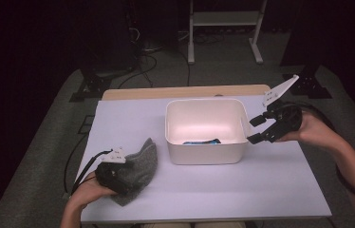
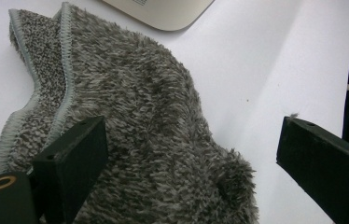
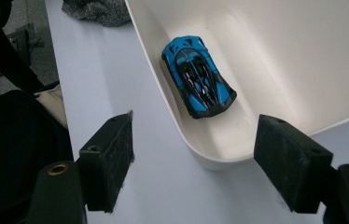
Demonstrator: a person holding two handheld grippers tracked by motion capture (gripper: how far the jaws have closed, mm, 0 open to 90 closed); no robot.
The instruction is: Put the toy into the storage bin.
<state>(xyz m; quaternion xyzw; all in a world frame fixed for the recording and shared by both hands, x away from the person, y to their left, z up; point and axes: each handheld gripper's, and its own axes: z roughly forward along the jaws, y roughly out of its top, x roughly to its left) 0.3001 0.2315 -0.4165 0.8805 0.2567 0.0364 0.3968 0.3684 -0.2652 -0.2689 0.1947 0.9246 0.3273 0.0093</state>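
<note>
Both tongs stand wide open and hold nothing. Your right gripper hangs at the right end of the white tub, centre of the high view, its jaws spread on either side of the tub's corner; your left gripper rests over the grey cloth at lower left, jaws gaping with the fluffy pile between them but not pinched.

Going from large to small: the tub looks like stiff, light plastic with smooth walls, so I judge it would slide if you nudge it. The cloth is soft and limp; take it by a bunched fold rather than the stitched edge. The blue toy car lies against the tub's near wall, small, hard and glossy, likely to roll; grip it across its flanks.
</note>
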